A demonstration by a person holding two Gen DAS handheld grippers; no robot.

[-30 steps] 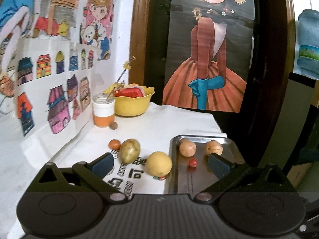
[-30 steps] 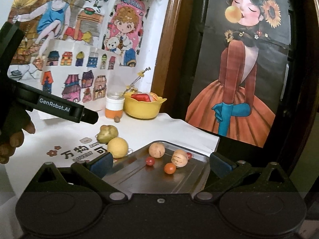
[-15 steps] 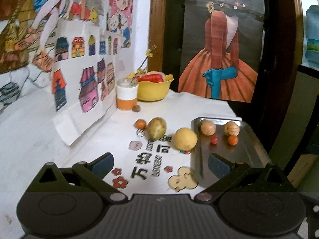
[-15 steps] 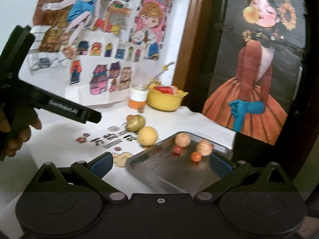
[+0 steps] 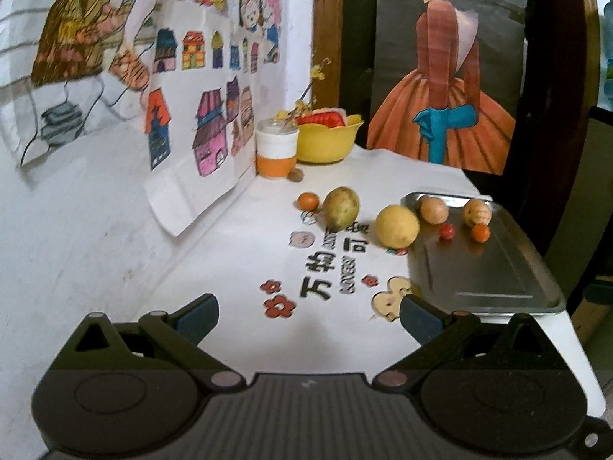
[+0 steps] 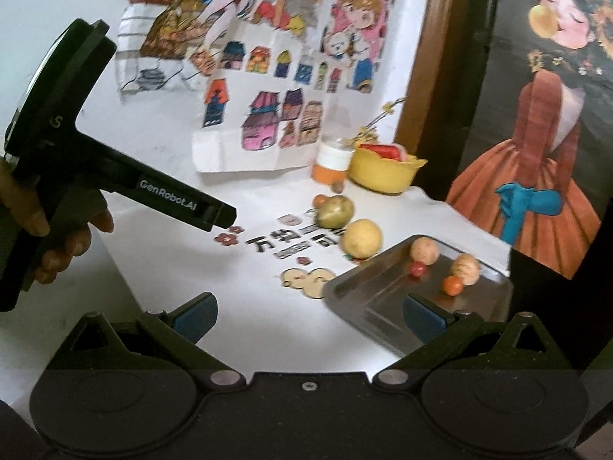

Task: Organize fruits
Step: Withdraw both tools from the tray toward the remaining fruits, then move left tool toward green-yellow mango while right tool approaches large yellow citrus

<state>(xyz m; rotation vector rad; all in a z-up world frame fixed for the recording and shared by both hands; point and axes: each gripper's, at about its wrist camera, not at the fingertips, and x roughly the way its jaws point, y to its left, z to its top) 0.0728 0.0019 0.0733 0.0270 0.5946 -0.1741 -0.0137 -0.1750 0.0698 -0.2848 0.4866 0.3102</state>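
A metal tray (image 5: 509,268) (image 6: 367,295) lies at the table's right and holds two tan round fruits (image 5: 433,209) (image 6: 424,251), a small red one (image 5: 446,231) and a small orange one (image 5: 480,233). Left of the tray, on the white cloth, sit a yellow lemon-like fruit (image 5: 397,226) (image 6: 362,238), a green-yellow fruit (image 5: 341,207) (image 6: 336,211) and a small orange fruit (image 5: 308,201). My left gripper (image 5: 308,312) is open and empty, well short of the fruits. Near the tray's front corner my right gripper (image 6: 308,312) is open and empty too.
A yellow bowl (image 5: 328,142) and an orange-and-white cup (image 5: 276,148) stand at the back by the wall. Drawings hang down onto the table at the left. The table edge drops off just right of the tray. A hand (image 6: 42,226) holds the left gripper's handle.
Both grippers have pulled back and away from the fruits, which now look smaller. An extra small orange fruit lies on the tray compared with a second ago. Both stayed open.
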